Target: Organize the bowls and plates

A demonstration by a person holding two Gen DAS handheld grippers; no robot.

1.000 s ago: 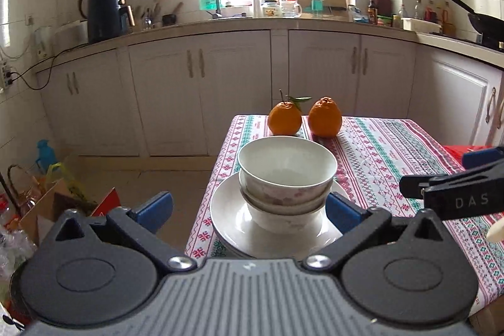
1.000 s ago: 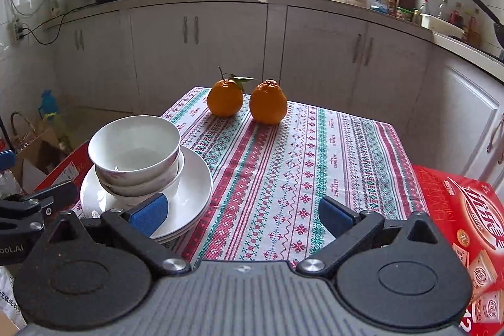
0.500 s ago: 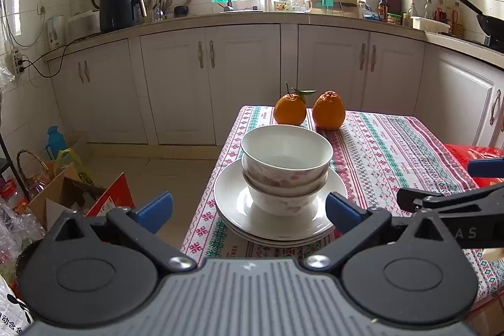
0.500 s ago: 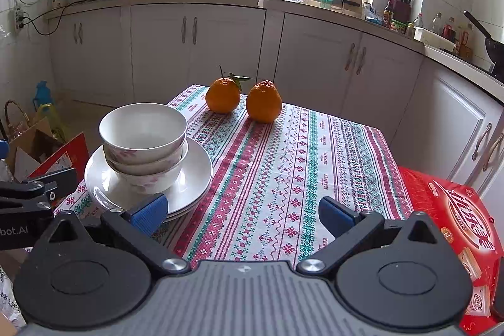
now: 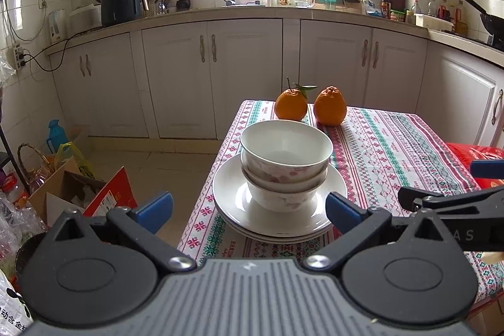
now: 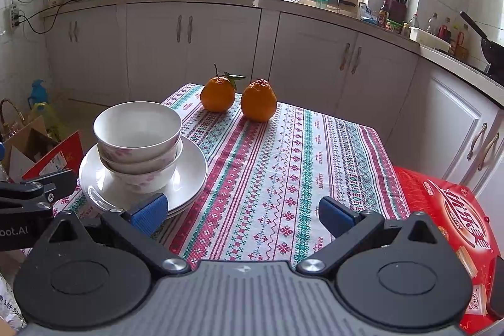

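Note:
Three white bowls with pink flowers [image 5: 285, 161] are nested in a stack on a pile of white plates [image 5: 233, 197], at the near left corner of the table. The stack also shows in the right wrist view [image 6: 138, 144], on the plates [image 6: 192, 172]. My left gripper [image 5: 249, 210] is open and empty, a little short of the plates. My right gripper [image 6: 242, 214] is open and empty over the tablecloth, to the right of the plates.
Two oranges [image 5: 310, 107] sit at the table's far edge. A red box [image 6: 453, 216] lies at the table's right side. Cardboard boxes and bags [image 5: 72, 191] stand on the floor to the left. Kitchen cabinets [image 5: 214, 77] line the back.
Both grippers have drawn back and risen a little from the stacked dishes. The bowls and plates have not moved.

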